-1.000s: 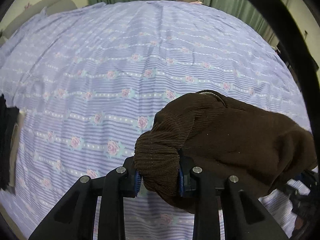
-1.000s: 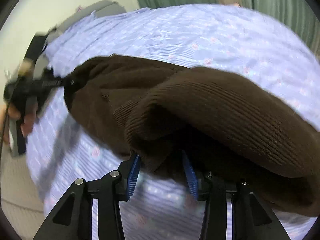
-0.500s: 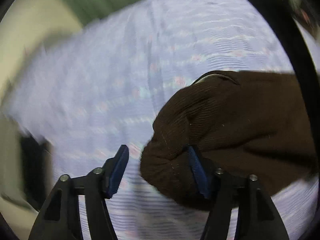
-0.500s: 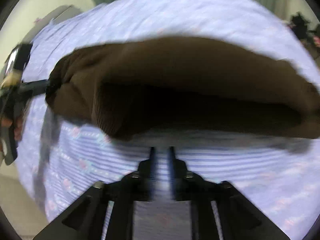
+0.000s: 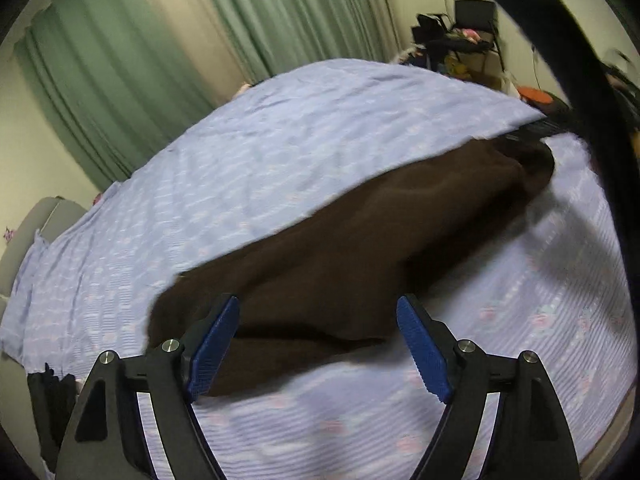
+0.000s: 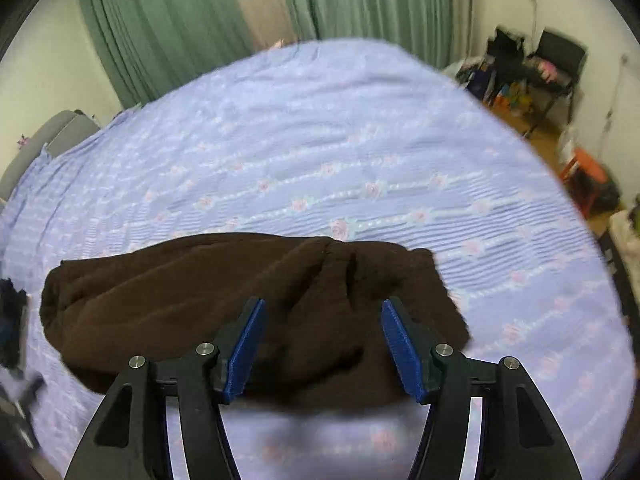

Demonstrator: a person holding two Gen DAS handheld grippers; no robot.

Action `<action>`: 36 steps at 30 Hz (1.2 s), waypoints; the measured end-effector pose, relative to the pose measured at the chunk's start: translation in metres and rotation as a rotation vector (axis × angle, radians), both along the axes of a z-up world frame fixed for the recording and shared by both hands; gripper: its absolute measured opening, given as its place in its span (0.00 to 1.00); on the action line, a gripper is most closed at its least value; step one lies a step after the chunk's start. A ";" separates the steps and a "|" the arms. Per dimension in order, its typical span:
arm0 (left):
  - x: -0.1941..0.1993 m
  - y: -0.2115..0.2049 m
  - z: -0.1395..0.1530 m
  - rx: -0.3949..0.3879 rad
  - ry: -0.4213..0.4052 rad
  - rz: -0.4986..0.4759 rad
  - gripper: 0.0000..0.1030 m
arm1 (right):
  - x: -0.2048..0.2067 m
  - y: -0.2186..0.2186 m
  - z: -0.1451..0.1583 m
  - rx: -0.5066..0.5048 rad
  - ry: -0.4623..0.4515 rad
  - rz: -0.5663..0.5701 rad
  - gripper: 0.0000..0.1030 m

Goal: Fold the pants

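Note:
The brown pants point(image 5: 360, 248) lie folded in a long bundle on the lilac flowered bedsheet point(image 5: 280, 152). They also show in the right wrist view point(image 6: 224, 292), resting flat on the sheet point(image 6: 320, 140). My left gripper point(image 5: 318, 344) is open and empty, its blue pads either side of the near edge of the pants. My right gripper point(image 6: 322, 344) is open and empty, just above the pants' near edge. The right gripper's tip shows dark at the far end of the pants in the left wrist view point(image 5: 536, 128).
Green curtains point(image 6: 180, 28) hang behind the bed. A black chair and clutter point(image 6: 532, 76) stand at the right on the floor. A grey headboard point(image 6: 44, 144) is at the left. Dark clothing point(image 5: 48, 400) lies at the bed's left edge.
Both grippers have opened and let go of the pants. The pants have dropped onto the bed and both grippers have pulled back and tilted up.

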State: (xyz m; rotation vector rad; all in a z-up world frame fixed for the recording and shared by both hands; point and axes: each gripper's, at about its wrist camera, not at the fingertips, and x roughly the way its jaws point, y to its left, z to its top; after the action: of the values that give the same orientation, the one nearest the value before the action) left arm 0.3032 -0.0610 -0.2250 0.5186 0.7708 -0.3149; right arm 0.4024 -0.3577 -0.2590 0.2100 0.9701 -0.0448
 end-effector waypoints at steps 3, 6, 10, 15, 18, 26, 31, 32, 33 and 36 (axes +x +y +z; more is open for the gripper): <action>-0.009 -0.018 -0.014 0.002 0.009 0.025 0.75 | 0.023 -0.008 -0.025 0.028 0.058 0.012 0.58; -0.011 -0.030 -0.027 0.055 -0.011 0.043 0.71 | 0.033 -0.006 -0.053 0.051 0.125 0.003 0.48; 0.001 -0.040 -0.048 0.113 0.004 0.050 0.67 | 0.035 -0.002 -0.058 0.027 0.151 0.041 0.25; 0.006 -0.040 -0.053 0.115 0.025 0.072 0.68 | 0.018 -0.013 0.002 -0.213 -0.020 0.021 0.24; 0.013 -0.040 -0.053 0.082 0.065 0.100 0.68 | 0.026 -0.025 -0.015 -0.302 0.056 0.040 0.24; 0.024 -0.036 -0.052 0.085 0.065 0.095 0.67 | 0.018 -0.036 -0.036 -0.261 0.110 0.029 0.37; 0.013 -0.050 -0.059 0.143 -0.016 0.007 0.68 | 0.002 -0.043 -0.016 -0.231 0.065 -0.021 0.57; 0.012 -0.054 -0.062 0.157 -0.028 -0.010 0.68 | -0.001 -0.045 -0.012 -0.227 0.053 -0.027 0.61; 0.010 -0.057 -0.065 0.174 -0.035 -0.027 0.67 | -0.011 -0.044 -0.005 -0.233 0.034 -0.046 0.63; 0.004 -0.059 -0.074 0.214 -0.054 -0.052 0.67 | -0.034 -0.043 0.006 -0.220 -0.012 -0.111 0.69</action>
State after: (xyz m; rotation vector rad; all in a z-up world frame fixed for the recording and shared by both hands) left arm 0.3077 -0.1202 -0.2991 0.7467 0.7434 -0.2664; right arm 0.3682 -0.4006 -0.2529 0.0607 0.9331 -0.2502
